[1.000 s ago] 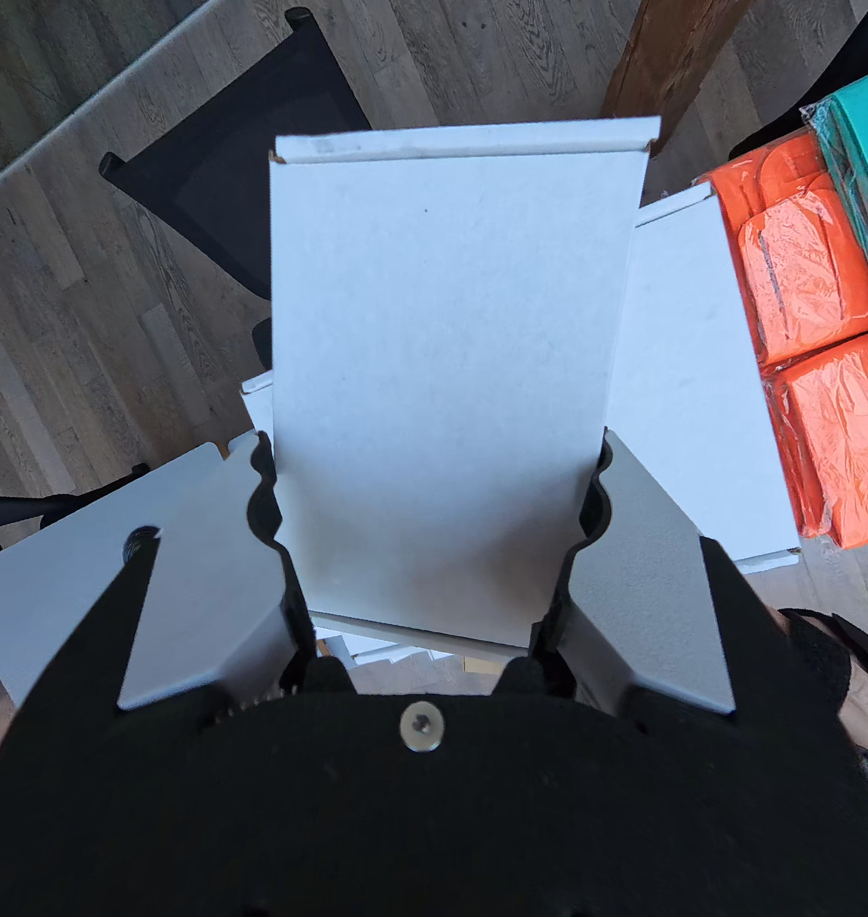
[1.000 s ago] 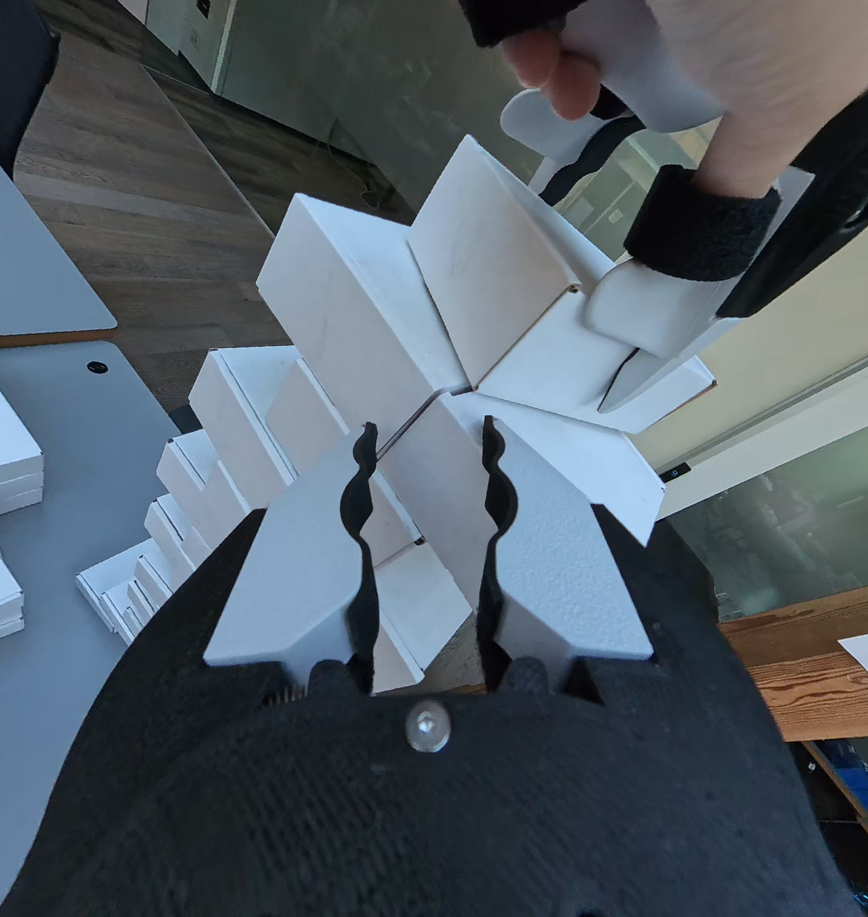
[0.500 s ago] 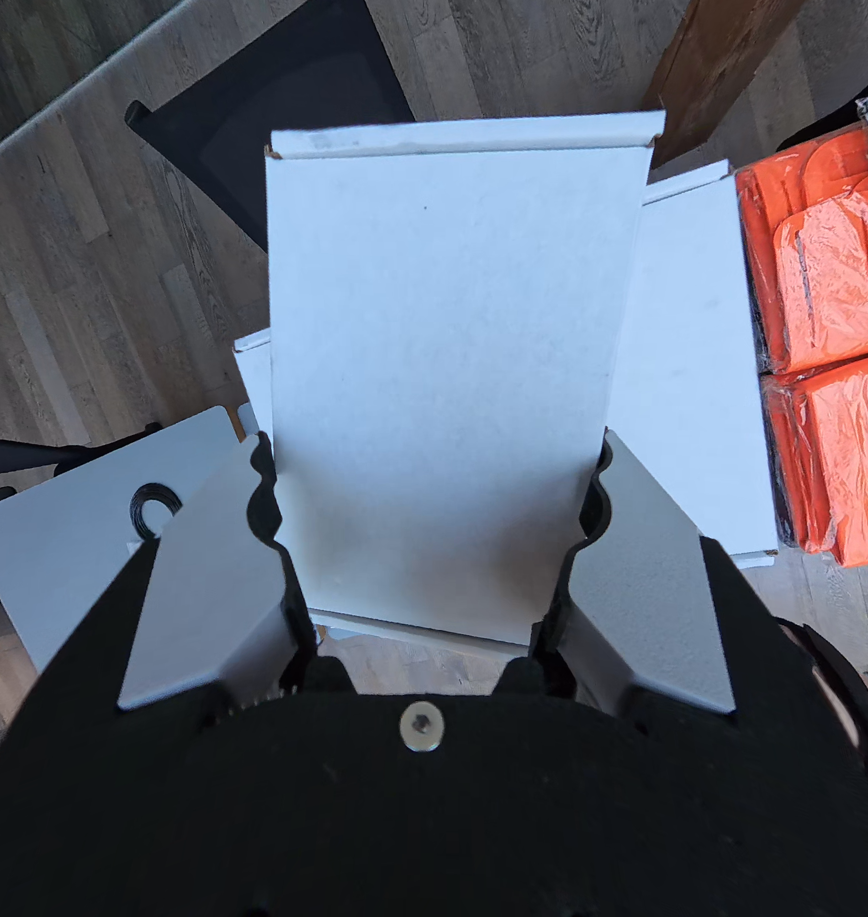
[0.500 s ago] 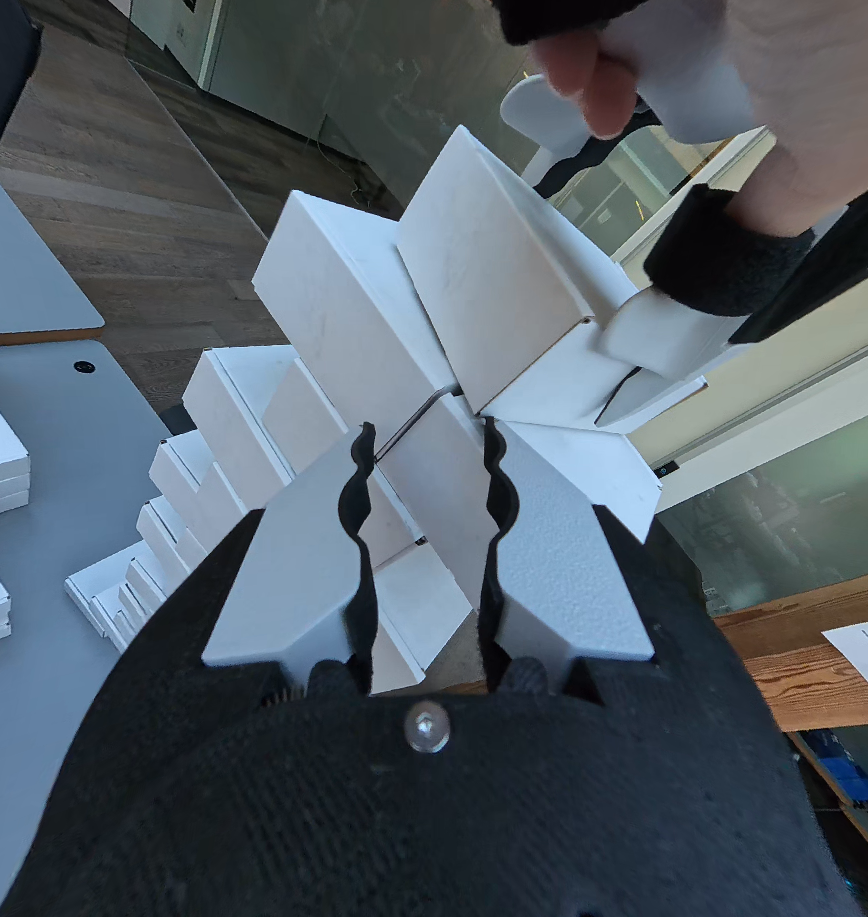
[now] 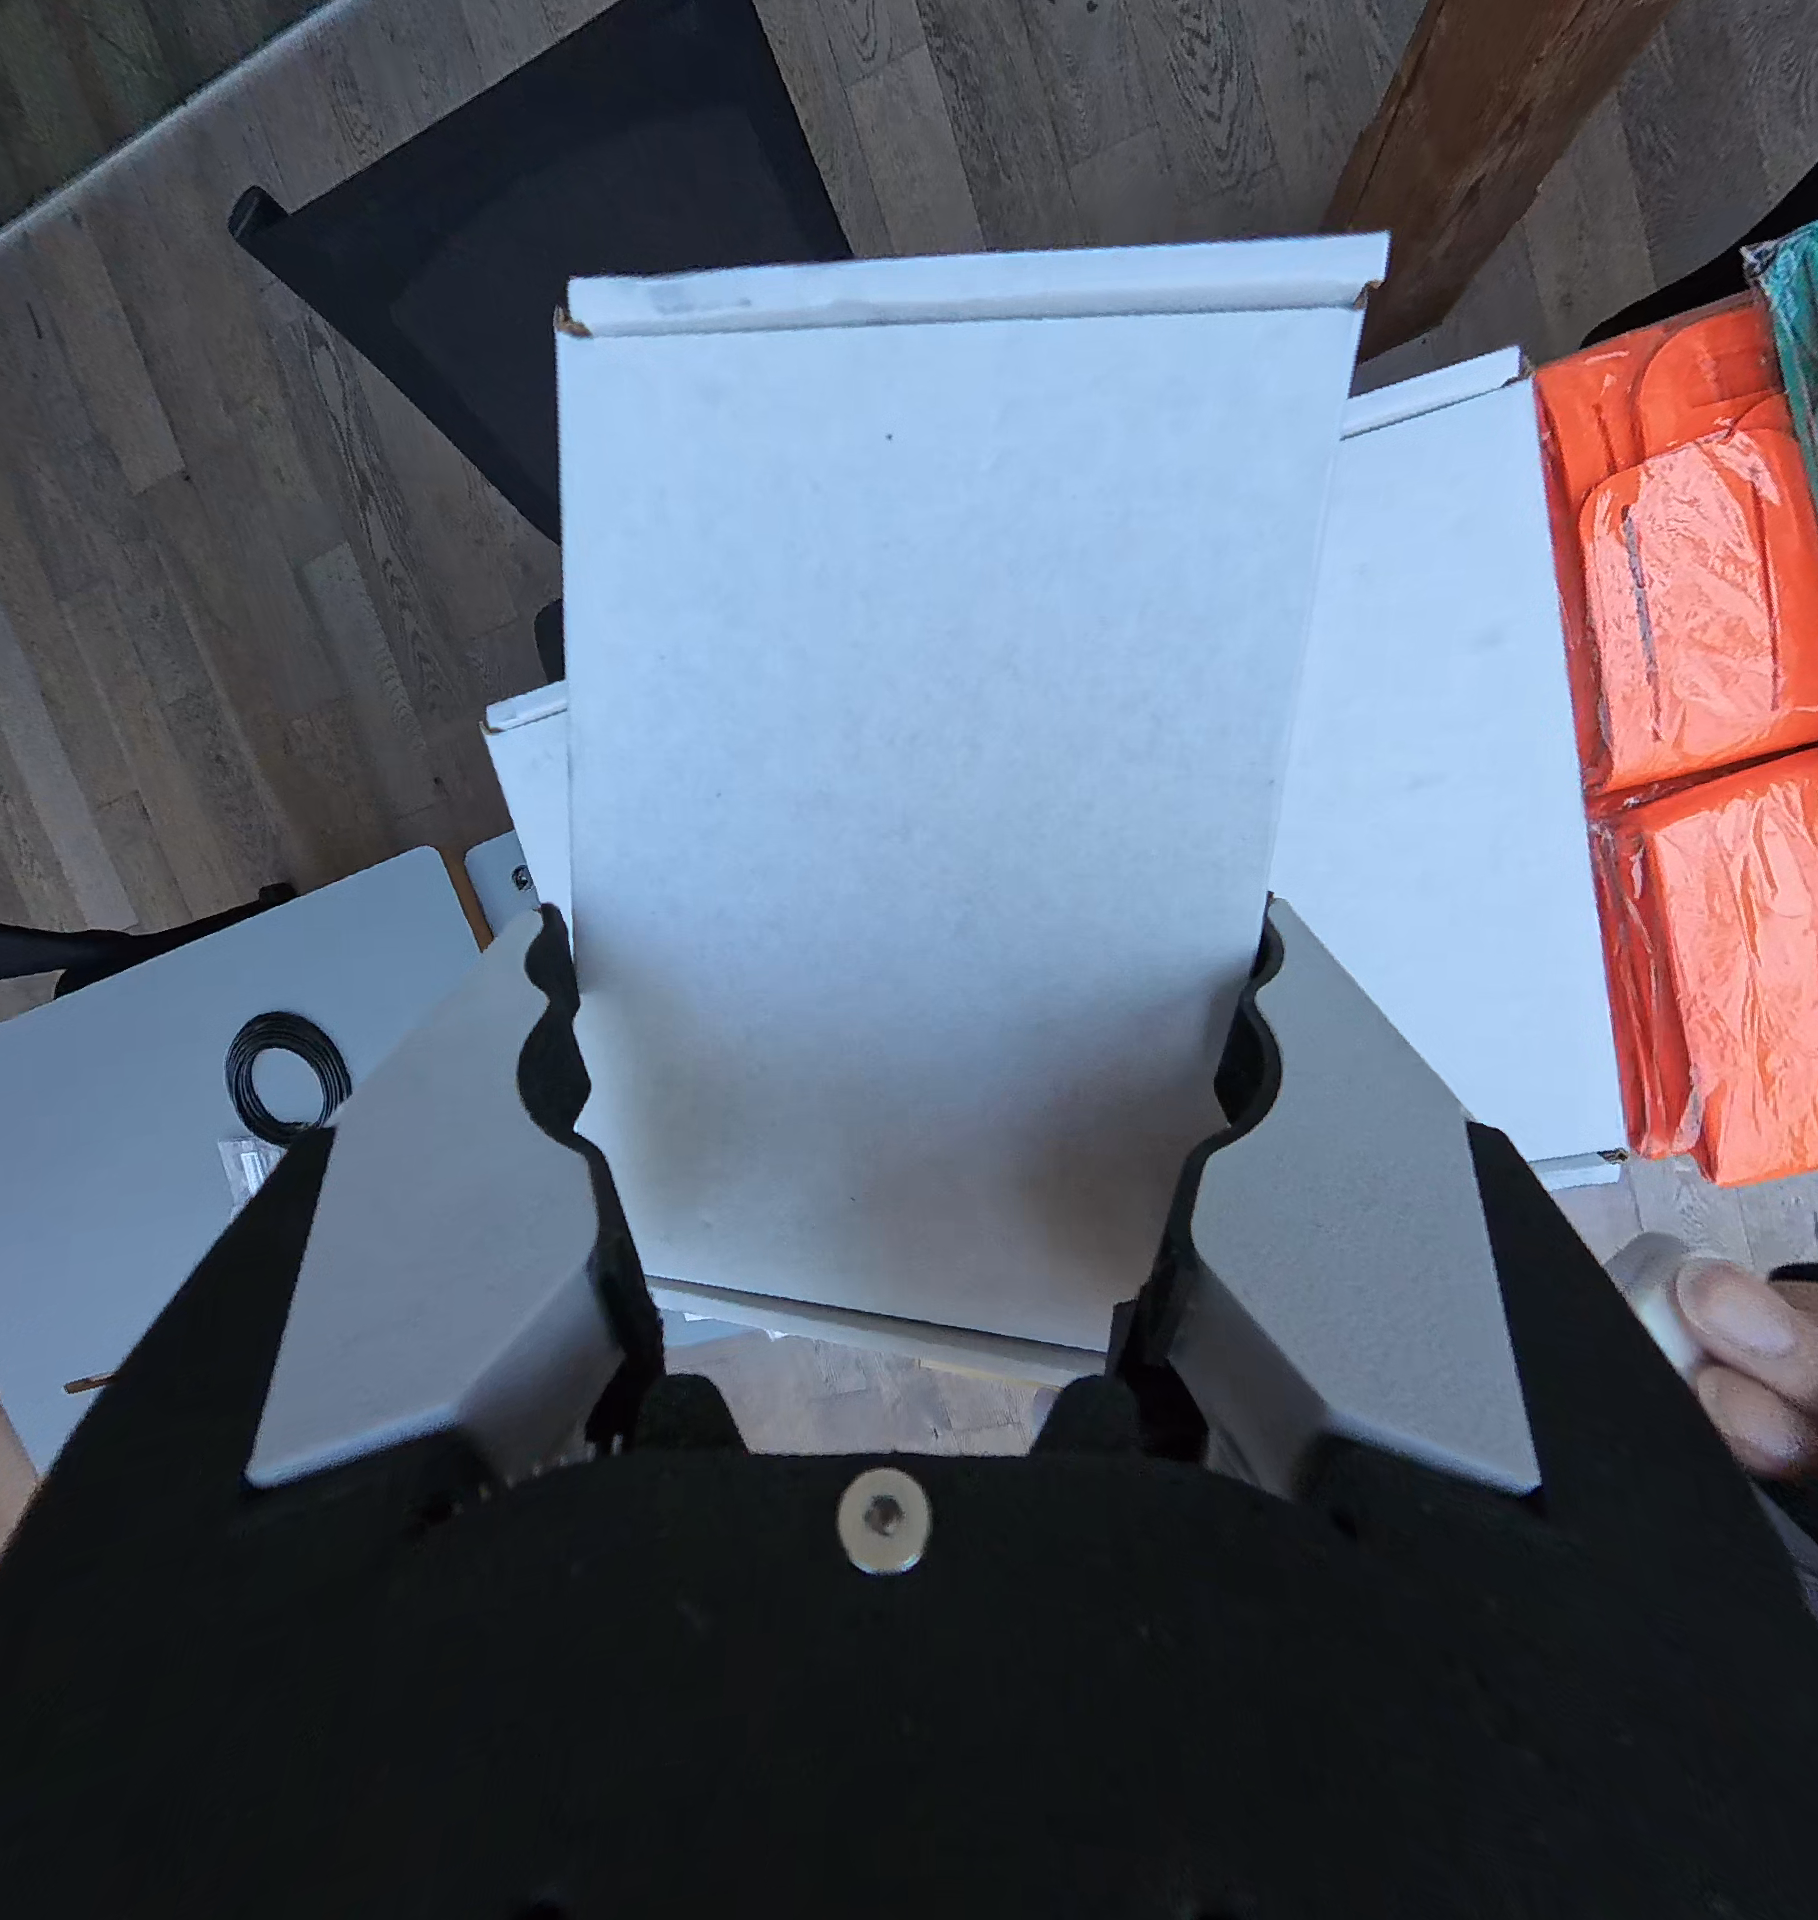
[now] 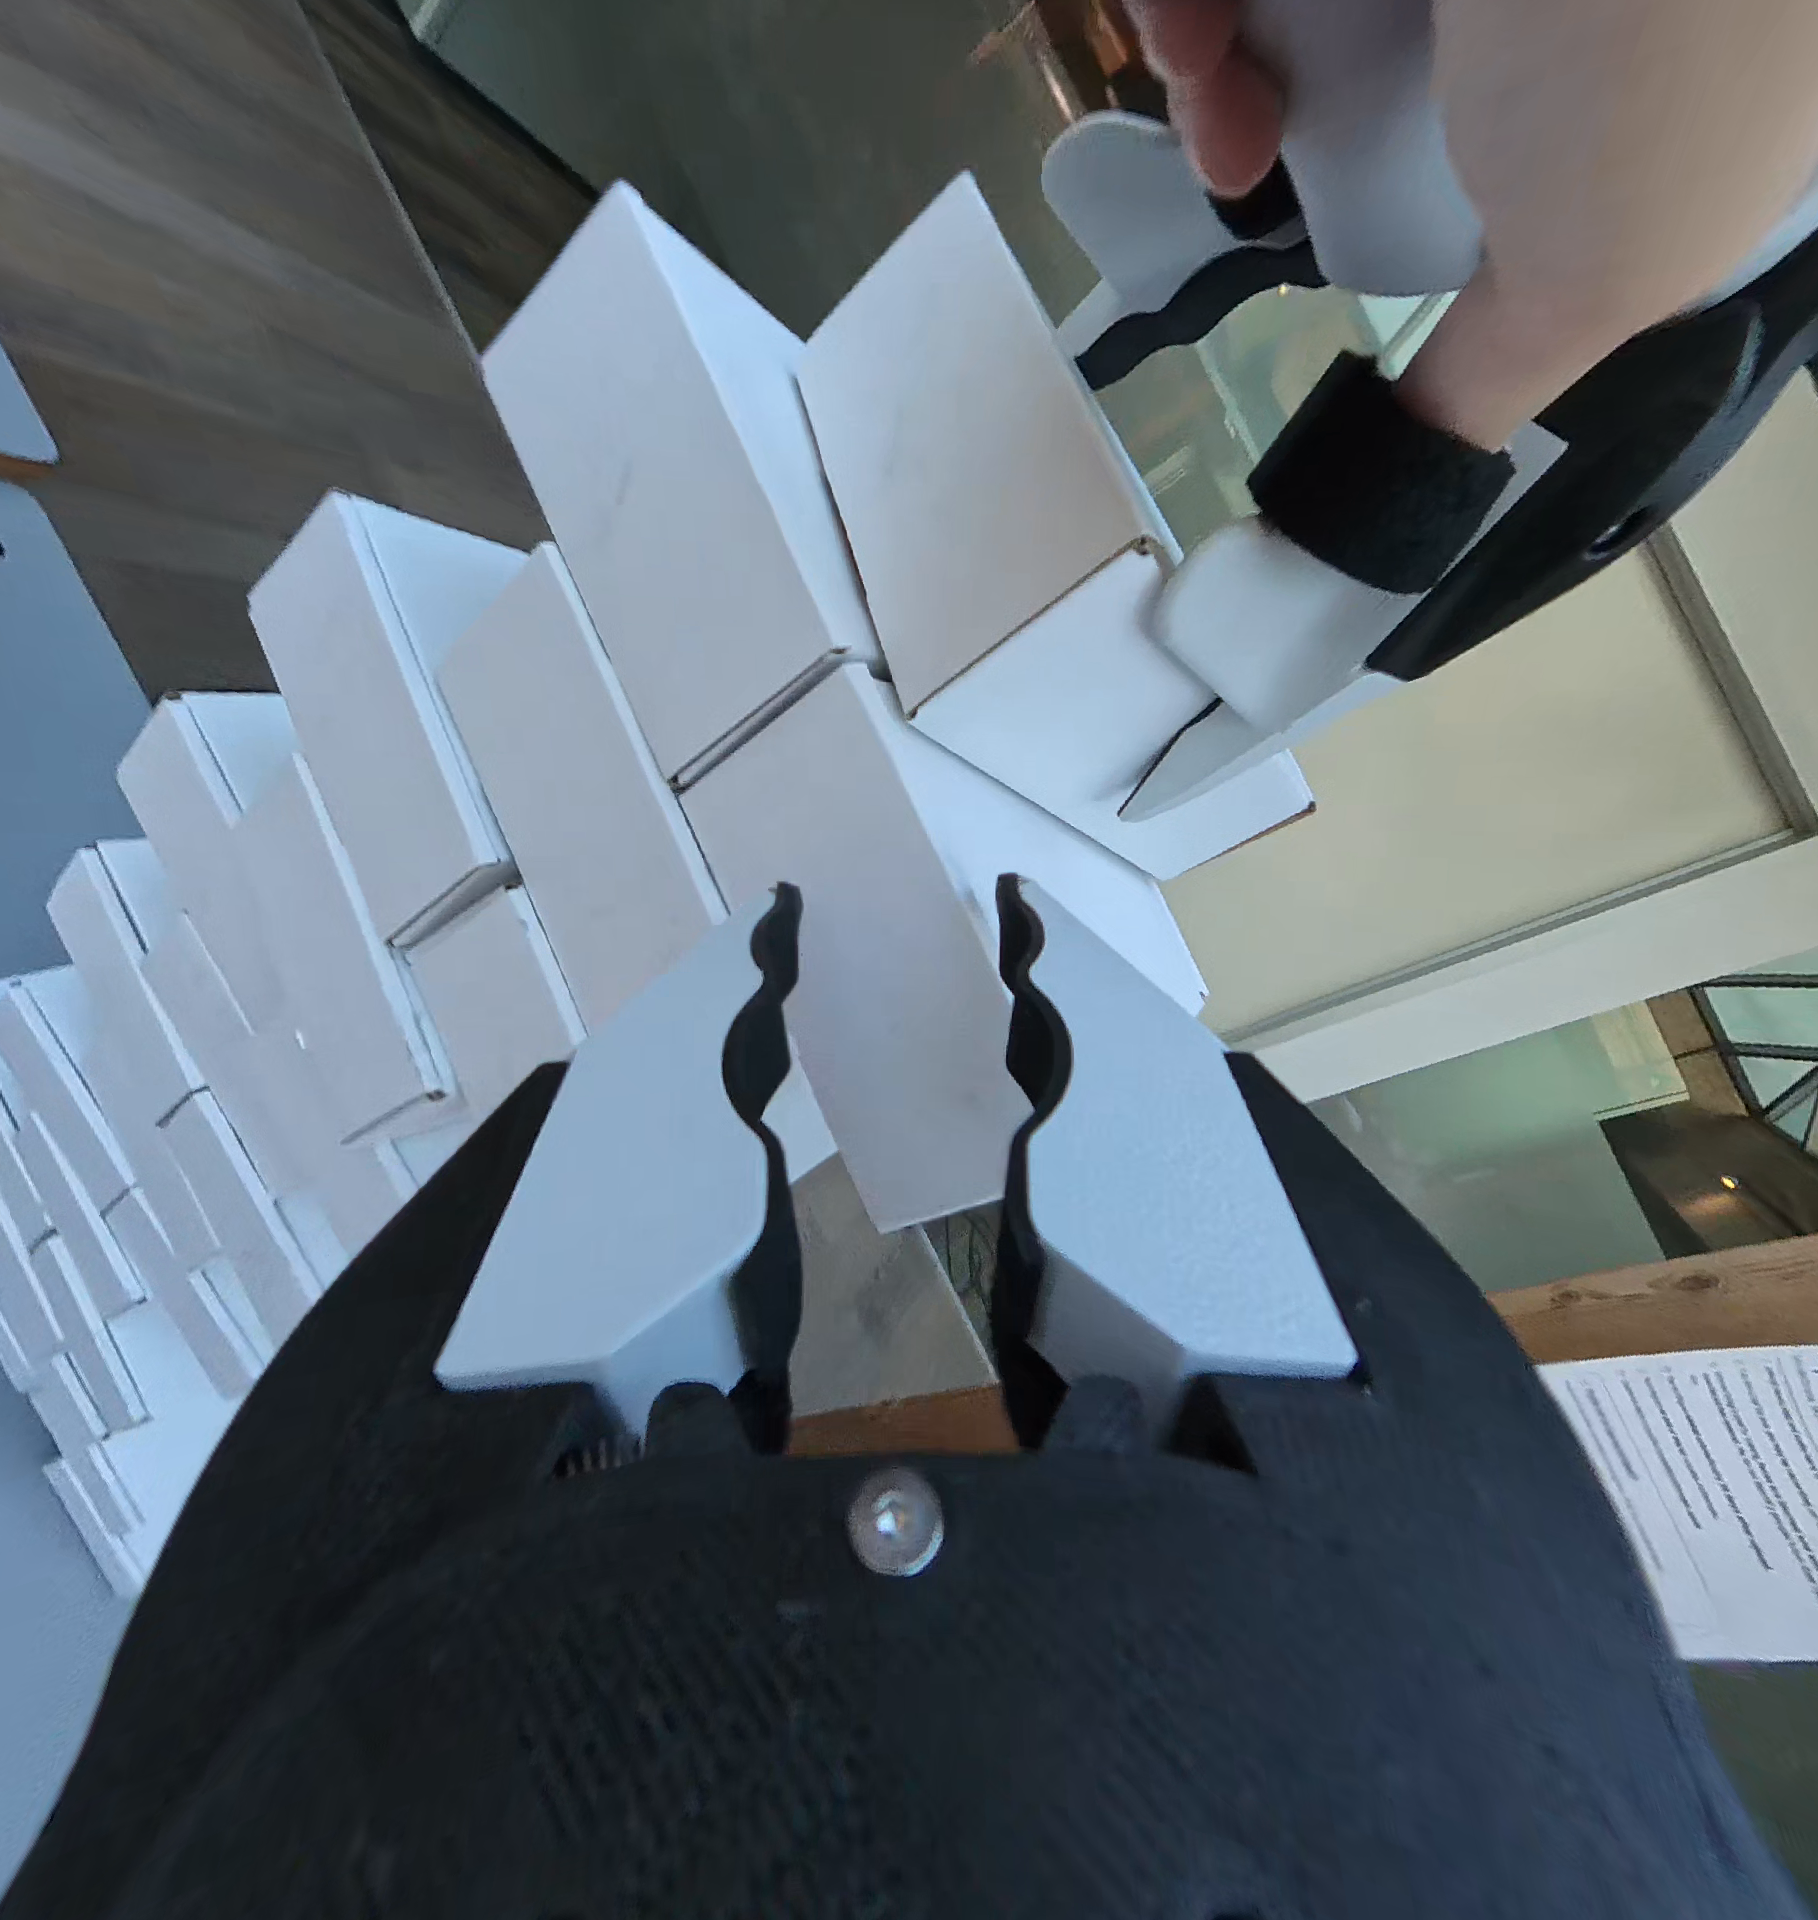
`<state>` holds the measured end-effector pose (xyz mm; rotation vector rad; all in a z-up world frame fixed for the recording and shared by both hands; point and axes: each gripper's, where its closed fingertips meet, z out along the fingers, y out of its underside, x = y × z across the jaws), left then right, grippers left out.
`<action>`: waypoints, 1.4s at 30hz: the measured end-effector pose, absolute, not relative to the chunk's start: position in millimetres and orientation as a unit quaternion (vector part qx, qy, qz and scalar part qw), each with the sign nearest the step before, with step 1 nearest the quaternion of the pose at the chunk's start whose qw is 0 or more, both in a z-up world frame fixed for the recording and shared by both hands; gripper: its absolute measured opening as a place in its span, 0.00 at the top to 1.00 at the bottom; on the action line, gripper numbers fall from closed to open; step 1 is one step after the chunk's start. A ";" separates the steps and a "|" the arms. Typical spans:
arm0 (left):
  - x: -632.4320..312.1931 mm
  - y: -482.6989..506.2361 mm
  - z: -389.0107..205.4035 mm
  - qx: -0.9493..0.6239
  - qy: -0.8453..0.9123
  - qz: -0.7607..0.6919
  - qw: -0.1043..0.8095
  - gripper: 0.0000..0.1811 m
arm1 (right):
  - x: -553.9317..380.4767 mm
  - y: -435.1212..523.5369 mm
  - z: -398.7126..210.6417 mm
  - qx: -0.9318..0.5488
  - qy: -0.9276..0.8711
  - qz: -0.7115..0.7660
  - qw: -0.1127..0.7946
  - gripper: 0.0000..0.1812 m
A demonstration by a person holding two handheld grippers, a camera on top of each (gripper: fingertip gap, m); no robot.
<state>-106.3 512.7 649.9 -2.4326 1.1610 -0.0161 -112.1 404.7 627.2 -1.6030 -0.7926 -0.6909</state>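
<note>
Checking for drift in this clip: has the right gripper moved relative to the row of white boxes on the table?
Yes. The right gripper has moved: the row of white boxes reaches farther across and down its view than a second ago.

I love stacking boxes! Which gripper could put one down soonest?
Left, probably: the left gripper is shut on a white box, while the right gripper is open and empty, facing the leaning row of boxes.

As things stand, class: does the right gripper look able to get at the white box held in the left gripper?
Probably yes. The right gripper is open, and the white box clamped by the left gripper sits ahead of it; only the stacked white boxes crowd the left side.
</note>
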 end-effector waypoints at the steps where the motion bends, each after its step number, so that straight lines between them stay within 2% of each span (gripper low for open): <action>1: -106.3 512.1 650.0 -0.880 0.420 -0.005 0.221 0.31 | -108.6 406.8 625.2 -0.692 -0.341 -0.299 0.562 0.79; 10: -99.4 502.3 650.2 -0.880 0.418 0.007 0.225 0.31 | -101.0 415.2 621.7 -0.728 -0.335 -0.298 0.518 0.82; 34: -98.8 491.7 651.6 -0.904 0.380 -0.014 0.196 0.31 | -100.9 417.3 620.5 -0.725 -0.324 -0.294 0.531 0.81; 39: -98.1 488.6 643.7 -0.890 0.413 0.005 0.191 0.21 | -102.0 420.2 620.8 -0.723 -0.326 -0.296 0.532 0.80; 42: -98.2 489.3 644.1 -0.885 0.421 0.009 0.198 0.22 | -100.8 421.7 620.5 -0.725 -0.330 -0.308 0.520 0.81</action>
